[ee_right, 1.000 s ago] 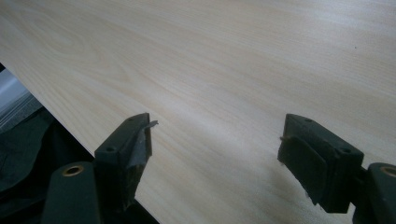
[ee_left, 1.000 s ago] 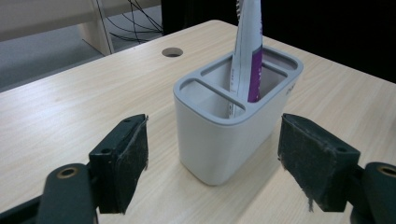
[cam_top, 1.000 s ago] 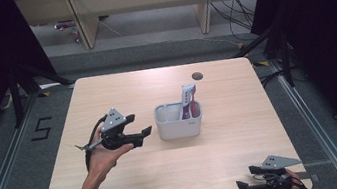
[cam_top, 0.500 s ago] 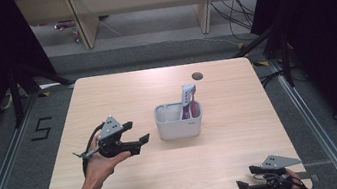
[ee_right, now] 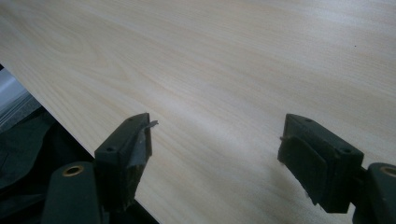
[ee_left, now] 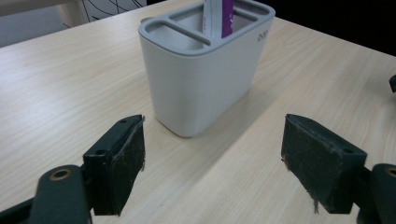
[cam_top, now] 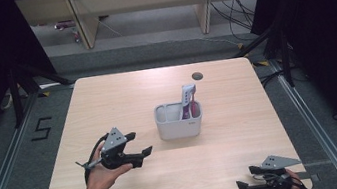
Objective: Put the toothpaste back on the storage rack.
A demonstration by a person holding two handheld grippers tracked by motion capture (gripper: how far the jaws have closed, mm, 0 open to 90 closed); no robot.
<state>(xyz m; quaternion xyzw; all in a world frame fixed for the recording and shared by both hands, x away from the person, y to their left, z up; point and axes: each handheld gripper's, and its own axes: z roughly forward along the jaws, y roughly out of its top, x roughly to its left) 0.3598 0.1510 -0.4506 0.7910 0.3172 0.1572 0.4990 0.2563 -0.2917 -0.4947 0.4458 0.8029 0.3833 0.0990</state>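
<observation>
Nearest, well short of the pale grey ribbed plastic holder, right gripper resting wide open. Closer to it, left gripper gaping, empty. Inside holder, purple-and-white tube upright. Risk: careless approach tipping holder.

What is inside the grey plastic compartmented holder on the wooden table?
A white-and-purple tube and a red-handled item stand in the grey plastic compartmented holder, at its right end. The holder's walls hide their lower parts and the compartment floors.
</observation>
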